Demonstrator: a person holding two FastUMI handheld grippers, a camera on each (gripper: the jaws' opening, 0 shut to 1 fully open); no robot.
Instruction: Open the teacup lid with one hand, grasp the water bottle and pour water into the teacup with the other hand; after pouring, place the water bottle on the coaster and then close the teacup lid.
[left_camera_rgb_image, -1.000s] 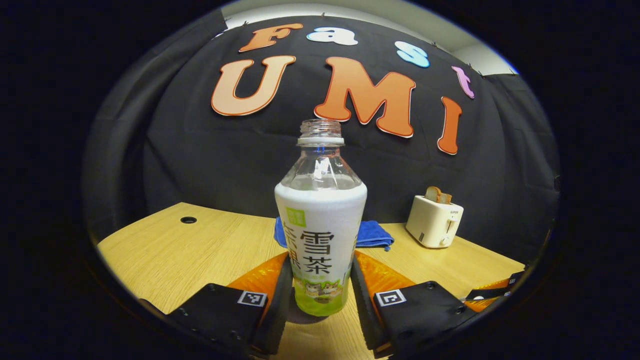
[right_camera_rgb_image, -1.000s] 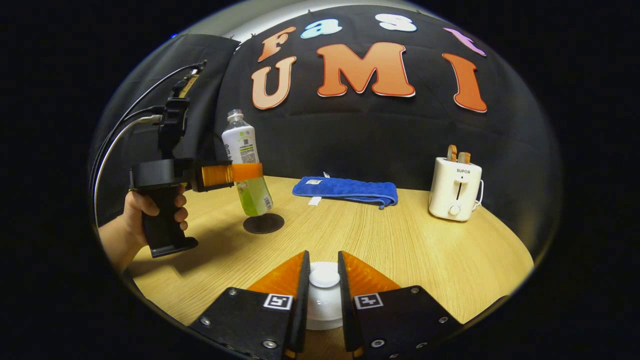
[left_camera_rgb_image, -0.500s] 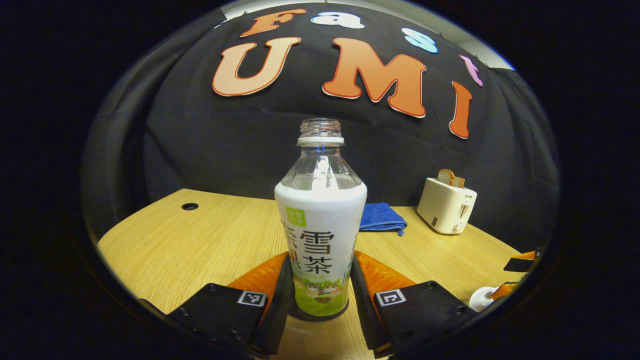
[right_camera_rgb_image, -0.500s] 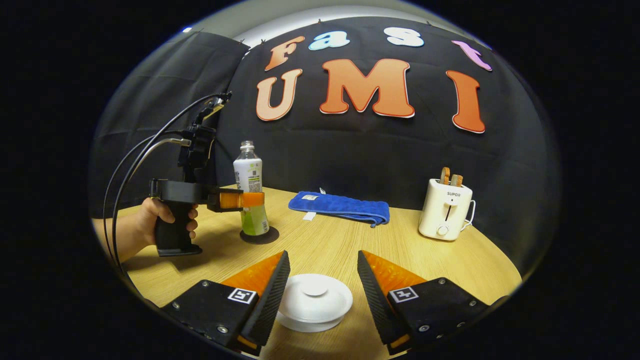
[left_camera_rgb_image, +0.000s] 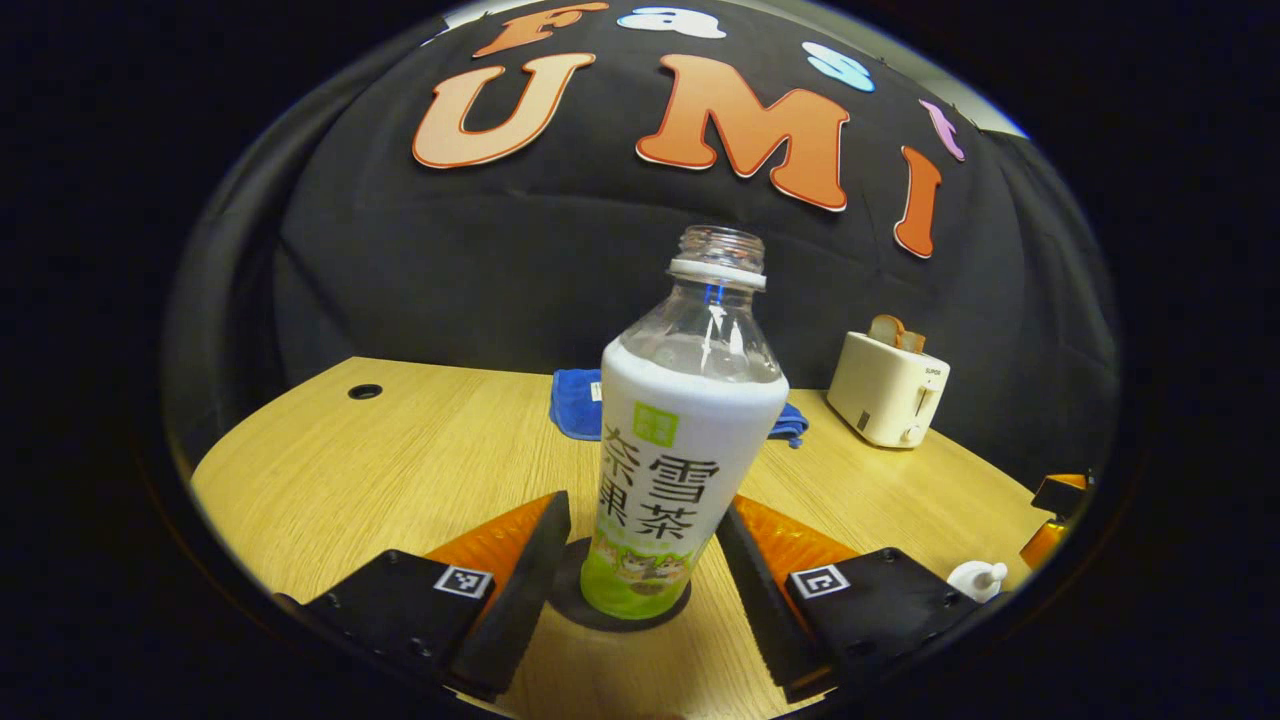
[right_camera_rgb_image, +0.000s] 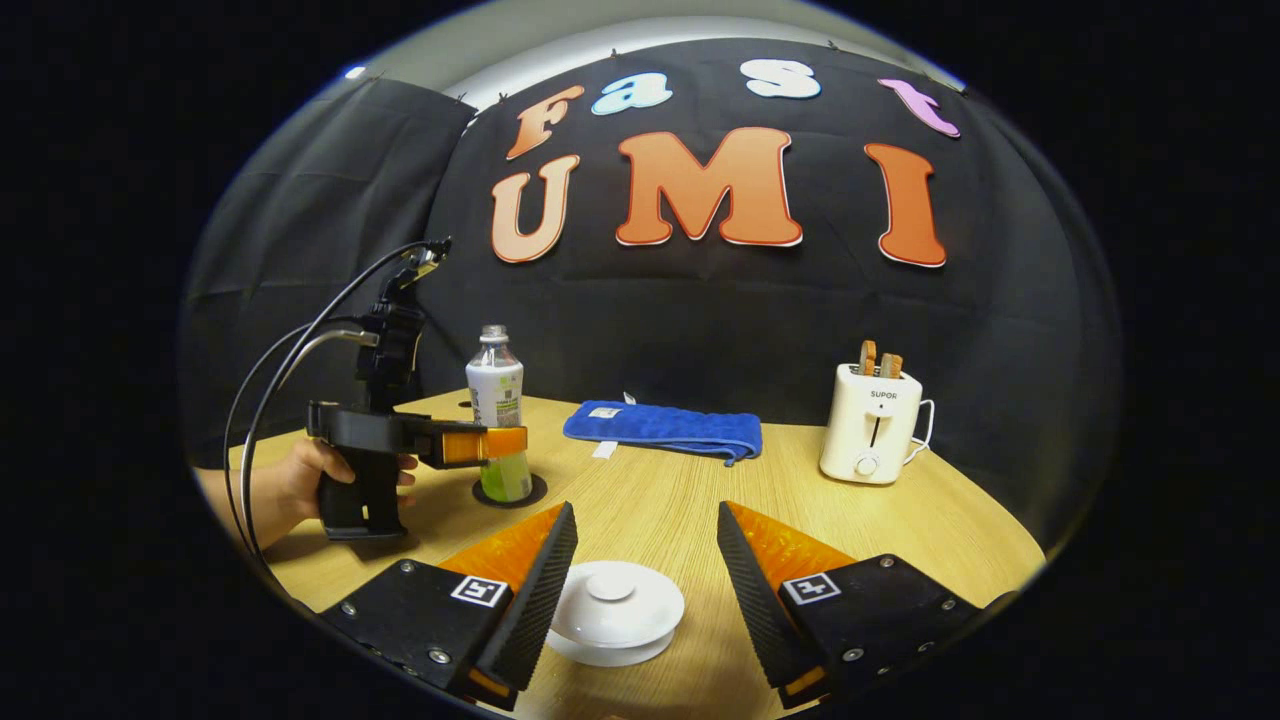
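On the wooden table (right_camera_rgb_image: 900, 520), water bottle (left_camera_rgb_image: 690, 470) stands on coaster (left_camera_rgb_image: 572, 590).

Right gripper (right_camera_rgb_image: 640, 585) up close: two wedge-shaped fingers on black blocks, a square black-and-white marker on each block, silver screws (right_camera_rgb_image: 433, 656) dotted along the edges at 7 and 5 o'clock. Left gripper (left_camera_rgb_image: 640, 575) carries the same markers and dark screw heads. Over at 9 o'clock, its black pistol grip (right_camera_rgb_image: 360, 490) sits in a bare hand (right_camera_rgb_image: 300, 480), with black and grey cables (right_camera_rgb_image: 290, 350) looping up behind.
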